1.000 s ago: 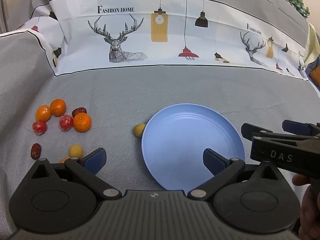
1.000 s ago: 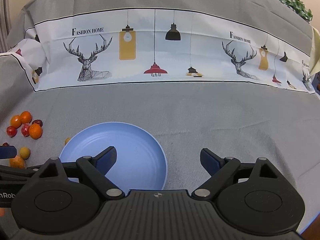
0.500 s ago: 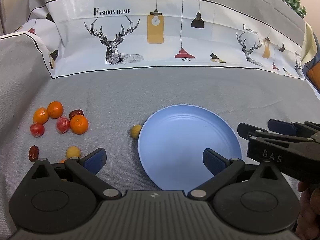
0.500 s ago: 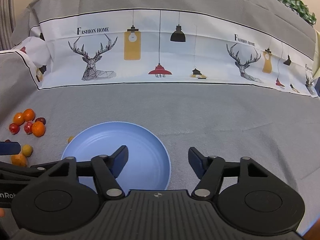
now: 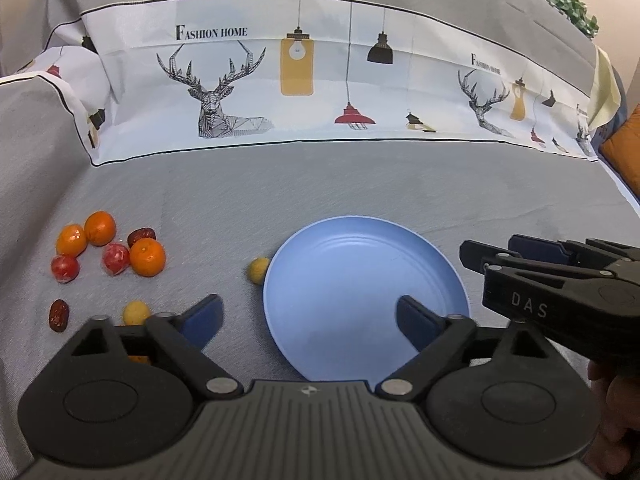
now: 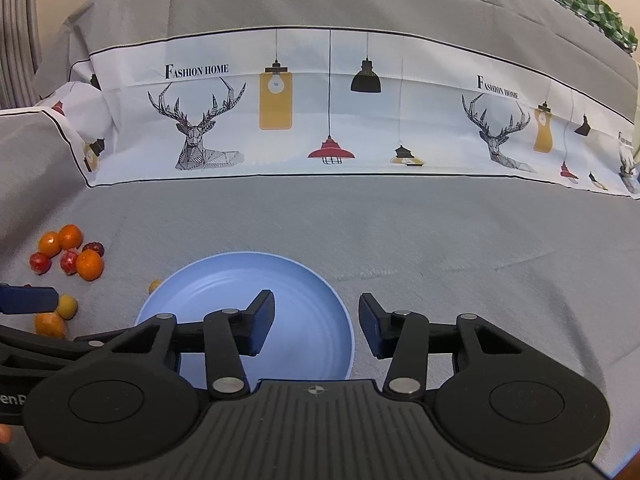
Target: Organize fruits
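A blue plate (image 5: 360, 264) lies bare on the grey cloth. Left of it is a cluster of fruit: three oranges (image 5: 148, 257), two red fruits (image 5: 116, 259) and a dark date (image 5: 141, 236). A small yellow fruit (image 5: 258, 270) touches the plate's left rim. Another yellow fruit (image 5: 136, 312) and a second date (image 5: 59, 315) lie nearer me. My left gripper (image 5: 308, 316) hangs over the plate's near left edge; its jaws are wide and closing, with nothing between them. My right gripper (image 6: 316, 322) hovers over the plate's (image 6: 224, 280) right part, jaws closing on nothing.
A printed white cloth band (image 5: 320, 80) with deer and lamps rises at the back. The grey cloth (image 6: 480, 260) stretches right of the plate. An orange cushion (image 5: 624, 160) shows at the far right edge, and a hand (image 5: 612, 400) holds the right gripper.
The right gripper's jaws have come much closer together. The left gripper's jaws have narrowed a little. Neither gripper has shifted place, and the fruit and plate lie as before.
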`<action>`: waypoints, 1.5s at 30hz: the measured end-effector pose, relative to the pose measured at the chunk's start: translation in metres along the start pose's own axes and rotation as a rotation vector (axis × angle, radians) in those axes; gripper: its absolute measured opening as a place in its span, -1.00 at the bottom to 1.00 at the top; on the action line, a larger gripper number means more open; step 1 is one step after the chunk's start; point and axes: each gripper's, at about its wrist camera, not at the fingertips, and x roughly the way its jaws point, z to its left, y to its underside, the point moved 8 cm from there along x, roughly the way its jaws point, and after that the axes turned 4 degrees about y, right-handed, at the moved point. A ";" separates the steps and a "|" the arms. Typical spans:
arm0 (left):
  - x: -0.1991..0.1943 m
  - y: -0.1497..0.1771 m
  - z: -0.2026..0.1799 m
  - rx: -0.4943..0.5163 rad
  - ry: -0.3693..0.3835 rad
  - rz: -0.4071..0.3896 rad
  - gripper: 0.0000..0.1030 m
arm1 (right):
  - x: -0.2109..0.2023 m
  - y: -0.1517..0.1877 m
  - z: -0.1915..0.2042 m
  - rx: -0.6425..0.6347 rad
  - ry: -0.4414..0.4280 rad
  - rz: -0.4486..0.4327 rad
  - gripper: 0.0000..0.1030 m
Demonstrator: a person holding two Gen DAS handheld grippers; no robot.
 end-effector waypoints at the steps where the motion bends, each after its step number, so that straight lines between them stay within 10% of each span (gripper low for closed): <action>1: 0.000 0.000 -0.001 0.001 0.006 -0.002 0.68 | 0.000 -0.001 0.000 0.000 -0.001 -0.004 -0.06; 13: -0.012 -0.004 -0.001 0.022 0.041 -0.056 -0.85 | -0.006 -0.008 0.003 0.025 -0.030 -0.027 -0.09; 21: -0.042 -0.028 0.026 0.056 0.081 -0.070 -0.86 | -0.017 -0.022 0.008 0.101 -0.075 -0.066 -0.53; 28: -0.080 -0.049 0.102 -0.044 0.055 -0.111 -0.85 | -0.033 -0.033 0.033 0.131 -0.197 -0.102 -0.52; 34: -0.051 -0.021 0.153 -0.264 0.051 -0.043 -0.85 | -0.032 -0.029 0.065 0.108 -0.282 -0.095 -0.52; 45: 0.010 0.000 0.175 -0.360 0.027 0.115 -0.43 | 0.014 -0.004 0.122 -0.111 -0.279 -0.017 -0.51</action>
